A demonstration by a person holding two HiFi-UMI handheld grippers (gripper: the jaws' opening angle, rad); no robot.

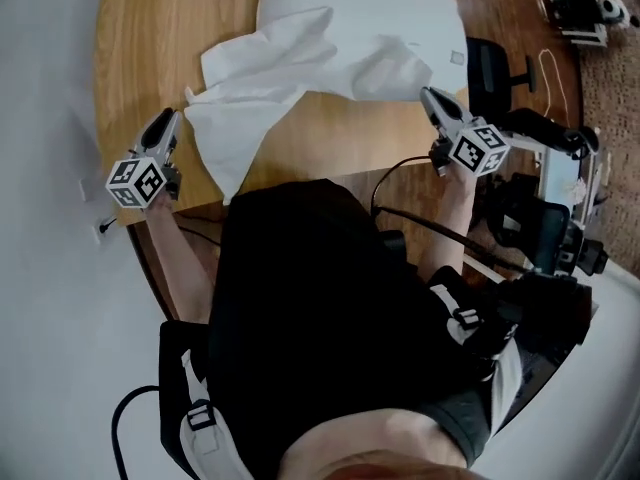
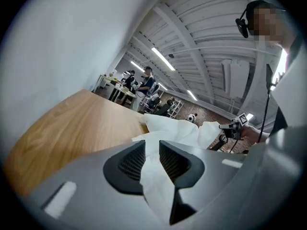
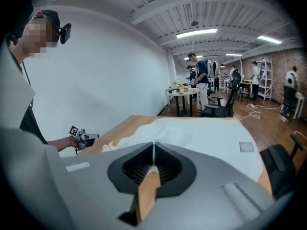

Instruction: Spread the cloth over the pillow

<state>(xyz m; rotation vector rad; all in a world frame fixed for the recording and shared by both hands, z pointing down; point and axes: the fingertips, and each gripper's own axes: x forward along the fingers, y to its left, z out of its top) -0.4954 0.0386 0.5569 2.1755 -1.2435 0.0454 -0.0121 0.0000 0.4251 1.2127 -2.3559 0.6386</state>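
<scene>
- Wooden table point(image 1: 150, 38) is seen from above, with a white pillow point(image 1: 400, 8) laid at its far side.
- A white cloth point(image 1: 270, 78) is draped crumpled, partly over the pillow's near edge and partly on the table.
- The left tool point(image 2: 152, 150) is closed on a cloth corner, its narrow gap filled by fabric.
- The right tool point(image 3: 153, 150) is pinched fully shut on a thin cloth edge beside the pillow.

Left claw point(image 2: 152, 150) pinching cloth point(image 1: 260, 78); right claw point(image 3: 153, 150) closed; both forearms extended forward.
</scene>
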